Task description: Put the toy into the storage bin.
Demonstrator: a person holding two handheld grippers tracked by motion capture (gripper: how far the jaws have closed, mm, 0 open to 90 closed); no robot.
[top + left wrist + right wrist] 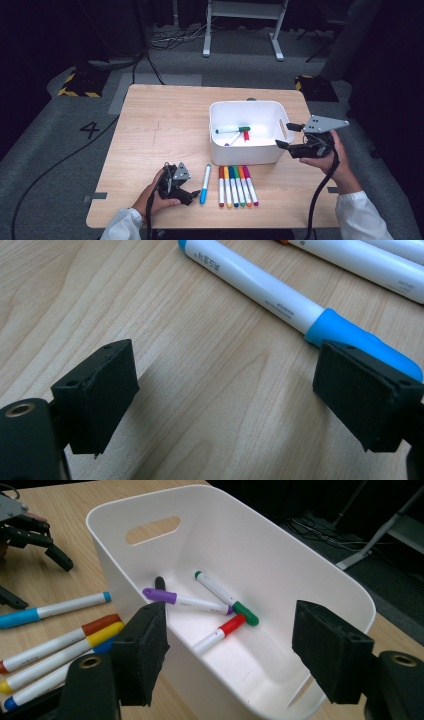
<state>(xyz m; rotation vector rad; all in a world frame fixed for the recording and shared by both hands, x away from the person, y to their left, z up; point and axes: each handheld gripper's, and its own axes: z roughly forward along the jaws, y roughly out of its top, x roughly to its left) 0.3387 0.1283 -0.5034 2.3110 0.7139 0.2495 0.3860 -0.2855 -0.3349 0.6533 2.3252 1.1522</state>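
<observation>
Markers going into the white bin

My right gripper (288,135) hangs at the bin's (243,155) right end, jaws spread and empty; purple, green and red markers (220,633) lie inside. My left gripper (192,196) rests on the table, jaws apart, beside the blue marker (205,183).

Blue-capped white marker (205,183) flat on table, 5 markers (237,186) beside
</observation>
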